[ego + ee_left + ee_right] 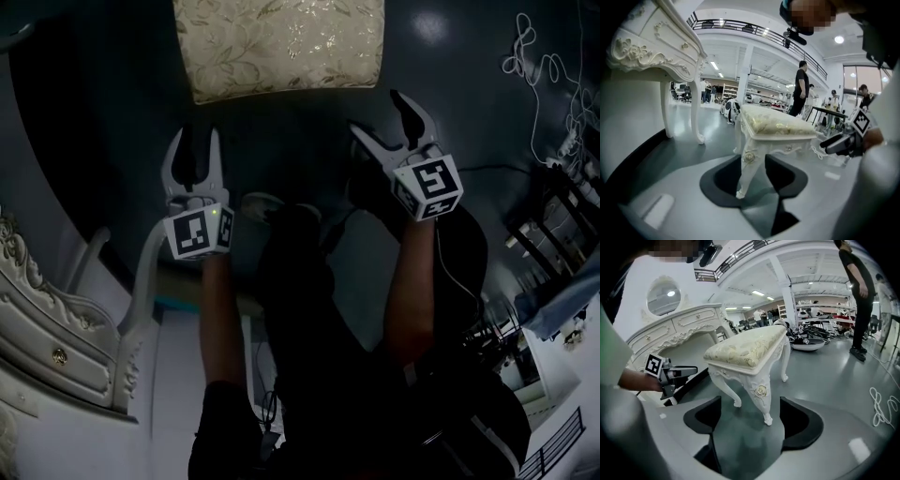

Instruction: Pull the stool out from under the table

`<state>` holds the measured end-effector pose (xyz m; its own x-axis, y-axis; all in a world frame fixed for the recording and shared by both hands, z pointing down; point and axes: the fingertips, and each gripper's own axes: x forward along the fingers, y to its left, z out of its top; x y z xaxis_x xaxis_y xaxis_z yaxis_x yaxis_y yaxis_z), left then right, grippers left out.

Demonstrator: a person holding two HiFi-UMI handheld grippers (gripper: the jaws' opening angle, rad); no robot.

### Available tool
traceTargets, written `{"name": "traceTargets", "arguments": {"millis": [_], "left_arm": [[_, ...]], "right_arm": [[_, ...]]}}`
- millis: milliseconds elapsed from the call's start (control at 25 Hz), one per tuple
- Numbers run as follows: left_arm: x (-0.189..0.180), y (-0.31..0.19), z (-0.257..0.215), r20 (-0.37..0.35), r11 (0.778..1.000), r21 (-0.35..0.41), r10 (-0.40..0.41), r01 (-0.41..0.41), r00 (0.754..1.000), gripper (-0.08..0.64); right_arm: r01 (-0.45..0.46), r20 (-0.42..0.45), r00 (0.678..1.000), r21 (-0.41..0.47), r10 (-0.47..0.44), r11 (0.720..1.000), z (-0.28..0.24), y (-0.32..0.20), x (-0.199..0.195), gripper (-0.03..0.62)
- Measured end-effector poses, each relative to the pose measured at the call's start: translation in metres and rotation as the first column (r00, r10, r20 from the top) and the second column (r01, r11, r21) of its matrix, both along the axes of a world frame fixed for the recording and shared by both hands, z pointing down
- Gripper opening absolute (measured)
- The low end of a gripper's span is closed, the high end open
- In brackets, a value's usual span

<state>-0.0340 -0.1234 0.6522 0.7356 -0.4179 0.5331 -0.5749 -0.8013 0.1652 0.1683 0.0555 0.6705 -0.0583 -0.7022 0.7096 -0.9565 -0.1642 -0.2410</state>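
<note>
Your stool (281, 47) stands just ahead, its long side across you, about equally near your left claw (199, 141), partly open, and right claw (384, 117), wide open, both empty.

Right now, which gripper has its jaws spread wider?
The right gripper: in the head view its jaws splay clearly wider than those of the left gripper. Both are empty, short of the stool.

No words, numbers or brand names can be read anywhere. The only print is the black-and-white square patterns on the marker cube (199, 232) of the left gripper (198, 150) and on the marker cube (428, 186) of the right gripper (382, 117); they spell nothing.
</note>
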Motion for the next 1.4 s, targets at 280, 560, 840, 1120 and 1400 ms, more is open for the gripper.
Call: {"name": "traceTargets", "arguments": {"millis": [280,560,840,1120,1400], "left_arm": [[-0.007,0.015,-0.063,-0.002,1.000,-0.022,-0.006,0.006,1.000,0.063],[-0.004,0.030,-0.128,-0.035,0.997,-0.055,-0.050,0.048,0.998,0.011],[0.027,0.054,-0.200,-0.035,0.996,-0.071,-0.049,0.046,0.998,0.009],[0.029,0.077,-0.271,0.002,0.996,-0.062,-0.063,0.063,0.998,0.009],[0.027,0.099,-0.340,-0.023,0.994,-0.045,-0.100,0.099,0.995,0.009]], "right_arm": [[-0.067,0.023,0.997,-0.050,0.068,0.997,-0.047,0.010,-0.003,0.379],[-0.086,0.063,0.994,-0.069,0.090,0.994,-0.101,0.010,-0.009,0.359],[-0.081,0.096,0.991,-0.143,0.095,0.986,-0.156,0.028,-0.002,0.335],[-0.077,0.129,0.987,-0.158,0.098,0.984,-0.225,0.037,-0.014,0.165],[-0.068,0.112,0.990,-0.165,0.087,0.984,-0.274,0.043,-0.023,0.000]]}}
